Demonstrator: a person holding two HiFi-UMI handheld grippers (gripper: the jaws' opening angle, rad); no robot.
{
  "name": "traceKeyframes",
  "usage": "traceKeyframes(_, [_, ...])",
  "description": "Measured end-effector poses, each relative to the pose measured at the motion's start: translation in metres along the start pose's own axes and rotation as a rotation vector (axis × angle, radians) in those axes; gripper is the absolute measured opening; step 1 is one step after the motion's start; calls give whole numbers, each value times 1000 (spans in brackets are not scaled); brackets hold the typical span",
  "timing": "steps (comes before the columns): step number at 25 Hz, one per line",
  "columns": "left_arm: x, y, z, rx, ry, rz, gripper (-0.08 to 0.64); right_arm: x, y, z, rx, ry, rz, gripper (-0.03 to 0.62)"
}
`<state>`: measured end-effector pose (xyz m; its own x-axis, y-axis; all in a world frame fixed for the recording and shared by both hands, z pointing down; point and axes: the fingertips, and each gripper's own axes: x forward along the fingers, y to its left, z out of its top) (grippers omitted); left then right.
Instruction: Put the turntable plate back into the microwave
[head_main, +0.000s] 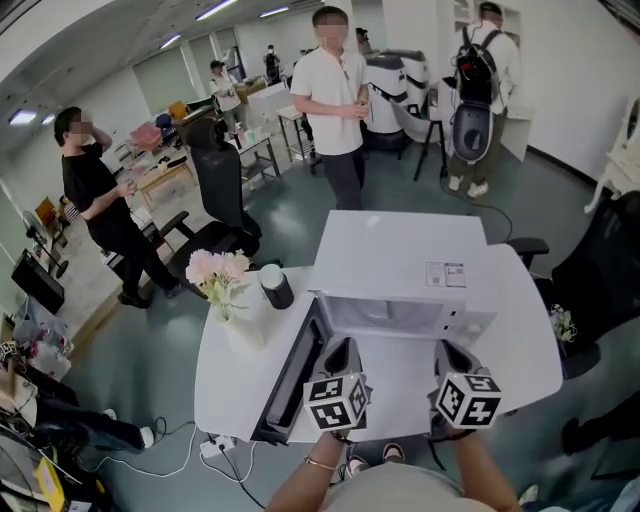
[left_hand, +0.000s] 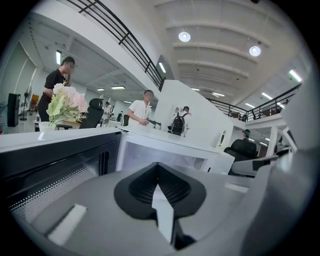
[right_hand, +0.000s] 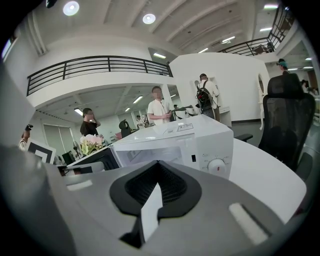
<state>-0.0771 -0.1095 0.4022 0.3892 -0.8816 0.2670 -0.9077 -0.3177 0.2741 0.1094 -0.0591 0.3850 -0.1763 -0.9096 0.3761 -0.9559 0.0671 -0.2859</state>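
Holding left gripper (head_main: 340, 350) and right gripper (head_main: 452, 355) pressed together, empty, before open microwave (head_main: 400, 262); unable to make out plate inside; best keeping clear of door (head_main: 290, 378)

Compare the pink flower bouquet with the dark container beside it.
The pink flower bouquet is pale pink with green leaves; the dark container is black with a pale top. The bouquet spreads loosely; the container is a plain upright cylinder. The container stands nearer the open microwave door than the bouquet. Both sit on the white table.
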Motion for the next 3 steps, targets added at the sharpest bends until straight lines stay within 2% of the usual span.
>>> traceKeyframes(3, [0, 1, -3, 1, 9, -4, 0, -1, 2, -1, 1, -2, -5, 9])
